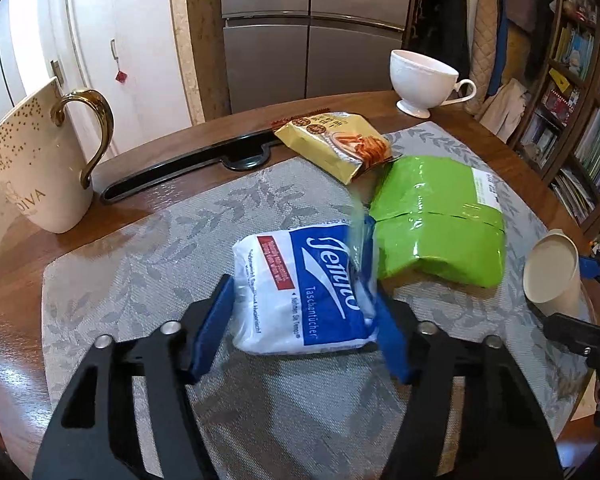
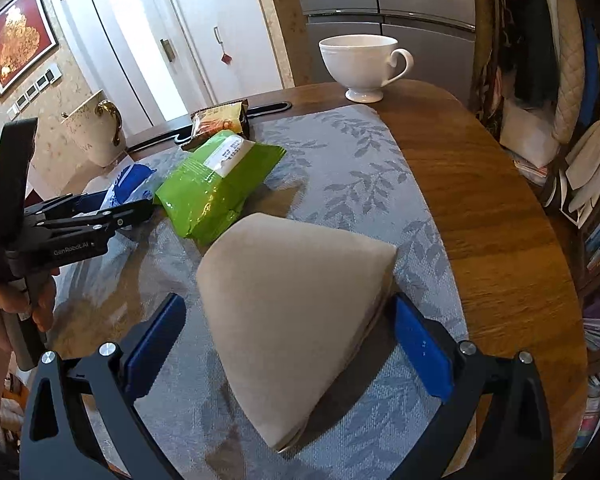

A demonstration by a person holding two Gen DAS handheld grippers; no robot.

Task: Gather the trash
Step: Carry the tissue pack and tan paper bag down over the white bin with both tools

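Observation:
A white-and-blue pack of paper tissues (image 1: 300, 284) lies on the grey leaf-patterned placemat (image 1: 140, 264). My left gripper (image 1: 300, 292) is shut on it, one blue pad against each side; from the right wrist view the left gripper (image 2: 136, 206) shows at the left, held by a hand. A beige paper cup (image 2: 292, 316) lies on its side between the fingers of my right gripper (image 2: 288, 300), which is open, with a gap on the left side. The cup (image 1: 552, 268) also shows at the right edge of the left wrist view. A green packet (image 1: 436, 216) and a yellow snack packet (image 1: 336, 144) lie further back.
A gold-handled mug (image 1: 40, 168) stands at the left and a white teacup (image 1: 420, 80) at the far edge of the round wooden table (image 2: 480, 200). A long black bar (image 1: 188, 164) lies along the placemat's far side. Bookshelves (image 1: 580, 120) stand to the right.

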